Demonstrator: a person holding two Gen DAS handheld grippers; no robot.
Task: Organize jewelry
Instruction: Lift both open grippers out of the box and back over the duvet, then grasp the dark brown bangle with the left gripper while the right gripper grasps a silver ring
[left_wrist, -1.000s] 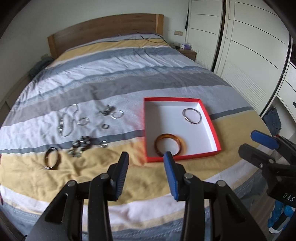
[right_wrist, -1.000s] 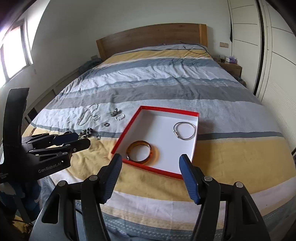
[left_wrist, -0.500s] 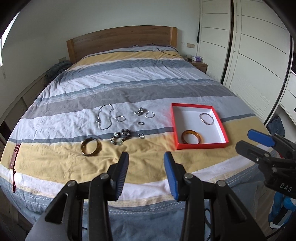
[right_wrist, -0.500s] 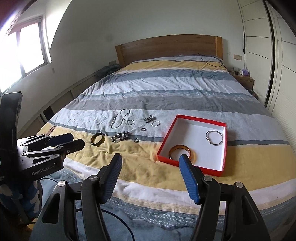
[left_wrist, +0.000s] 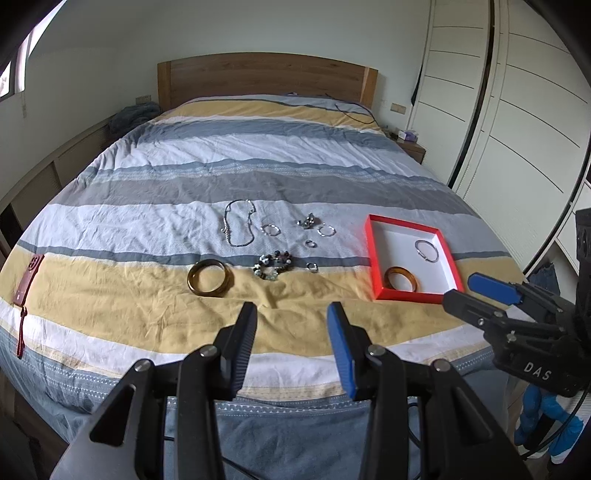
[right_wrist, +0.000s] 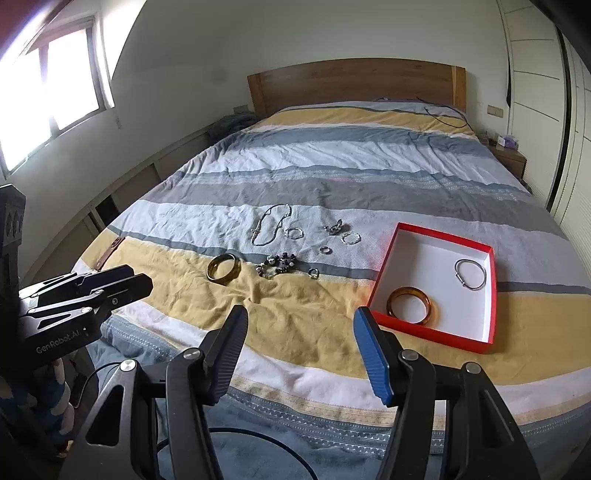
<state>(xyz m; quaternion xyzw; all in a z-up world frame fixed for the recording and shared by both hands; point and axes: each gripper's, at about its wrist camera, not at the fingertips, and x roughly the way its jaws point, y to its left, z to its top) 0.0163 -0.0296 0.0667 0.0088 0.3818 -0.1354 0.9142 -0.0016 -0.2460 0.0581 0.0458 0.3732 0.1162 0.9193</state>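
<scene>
A: Red-walled box (right_wrist: 386, 275) on the striped bed (right_wrist: 332, 177), holding an amber bangle (right_wrist: 412, 304) and a silver bracelet (right_wrist: 470, 274).

B: And outside it?

A: Another amber bangle (left_wrist: 209, 277), a bead bracelet (left_wrist: 272, 265), a chain (left_wrist: 238, 226) and small rings lie left of the box.

B: The claws?

A: Left claw (left_wrist: 291, 325) spread, empty. Right claw (right_wrist: 300, 334) spread wider, its jaws just been closing a little on nothing.

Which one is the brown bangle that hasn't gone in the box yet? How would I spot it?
Look at the striped bed, on the yellow band nearest the foot. Left of the red box lies a scatter of small silver pieces; the brown bangle sits at its left end, beside the beaded bracelet. It is the only thick, dark amber hoop lying on the bedding.
</scene>
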